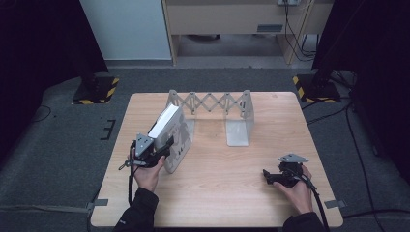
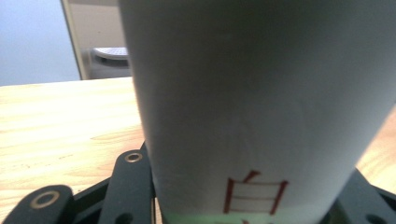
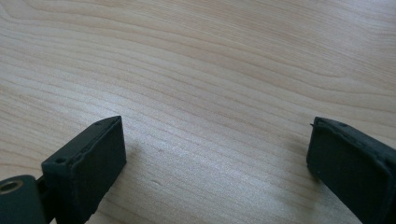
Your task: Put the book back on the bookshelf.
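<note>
One book [image 1: 170, 126] is on the scene, a thick white one, and the left tool [image 1: 162, 145] has its jaws closed on it near the lower corner. In the high view the book stands tilted on the tabletop [image 1: 217, 193], its page block facing up and left, its printed cover facing right, and its bottom edge touching the wood just in front of the rack's left end. In the left gripper view the book [image 2: 261, 93] rises pale and close between the two black jaws, with one red character printed low on it; the tabletop [image 2: 60, 126] spreads out to the left.

One rack [image 1: 212, 108] stands at the back middle of the tabletop: a grey expanding bookend with two upright end plates joined by one zigzag lattice. The right plate's flat foot lies on the wood, well apart from the book.

The right tool [image 1: 270, 175] rests low on the tabletop at the front right, held in the person's right hand [image 1: 295, 191], well apart from the book and the rack. Its two jaws stand wide apart with nothing between them; in the right gripper view the right tool [image 3: 217, 149] shows bare wood grain [image 3: 210, 70] across the gap.

Two hands, two tools, one book, one rack.
</note>
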